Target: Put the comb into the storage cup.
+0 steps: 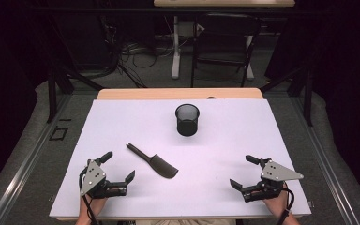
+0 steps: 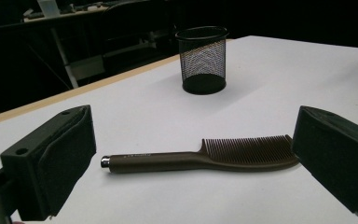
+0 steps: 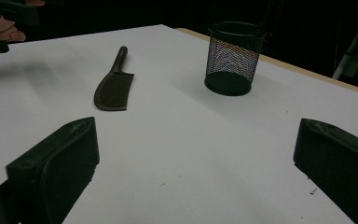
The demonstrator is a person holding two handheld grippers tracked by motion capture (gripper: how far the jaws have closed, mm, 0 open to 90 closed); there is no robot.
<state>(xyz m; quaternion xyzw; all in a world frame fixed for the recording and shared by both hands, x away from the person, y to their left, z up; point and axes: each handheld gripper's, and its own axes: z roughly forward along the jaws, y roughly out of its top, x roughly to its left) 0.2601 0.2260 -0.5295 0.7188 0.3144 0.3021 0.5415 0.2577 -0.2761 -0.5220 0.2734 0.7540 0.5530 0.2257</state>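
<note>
Both my grippers rest wide apart near the front edge, with the dark brown plastic comb (image 1: 153, 162) lying between them on the white table top (image 1: 225, 140).

My left gripper (image 1: 120, 166) has its jaws spread apart with nothing in them; in the left gripper view the comb (image 2: 205, 157) lies flat just ahead, handle toward one jaw and toothed end near the other, touching neither. My right gripper (image 1: 243, 171) also stands with jaws apart and holds nothing, well apart from the comb, with bare white surface ahead of it. The black wire-mesh cup (image 1: 187, 120) stands upright farther back, nearer the wooden far edge (image 1: 178, 93), apart from the comb. I see bare surface around the comb on all sides, and both grippers sit close to the near edge.
</note>
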